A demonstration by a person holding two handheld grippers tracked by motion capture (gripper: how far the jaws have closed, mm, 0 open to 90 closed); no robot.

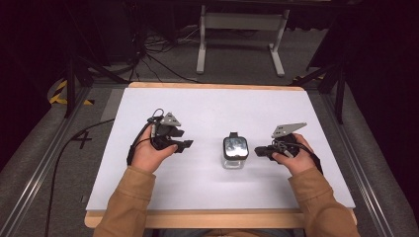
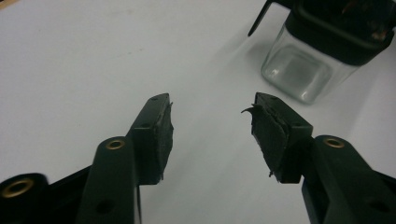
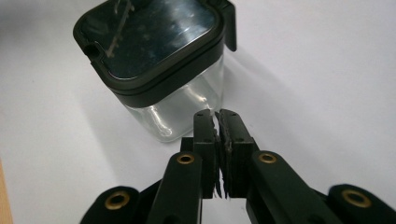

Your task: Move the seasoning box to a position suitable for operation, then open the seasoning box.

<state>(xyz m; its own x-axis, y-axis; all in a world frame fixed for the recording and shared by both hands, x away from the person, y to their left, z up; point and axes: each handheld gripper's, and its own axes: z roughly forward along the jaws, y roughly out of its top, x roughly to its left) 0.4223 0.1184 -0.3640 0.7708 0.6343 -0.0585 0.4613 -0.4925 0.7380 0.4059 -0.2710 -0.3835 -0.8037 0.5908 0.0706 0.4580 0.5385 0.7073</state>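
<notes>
A square clear glass jar [image 1: 235, 152] with a black-rimmed lid stands upright in the middle of the white table top [image 1: 212, 111]. It looks empty. My left gripper [image 1: 187, 144] is to its left, a short gap away, open with nothing between its jaws. From the left gripper view [image 2: 212, 122] the jar [image 2: 303, 65] sits ahead to the upper right. My right gripper [image 1: 258, 150] is just right of the jar, shut with its pads pressed together on nothing. In the right gripper view [image 3: 217, 116] its tips almost touch the jar's [image 3: 154, 56] glass wall.
The white top rests on a wooden board whose edge [image 1: 197, 217] runs along the front. A white metal stand [image 1: 242, 37] and cables [image 1: 153, 49] lie on the floor beyond the table. Rails [image 1: 44, 168] flank both sides.
</notes>
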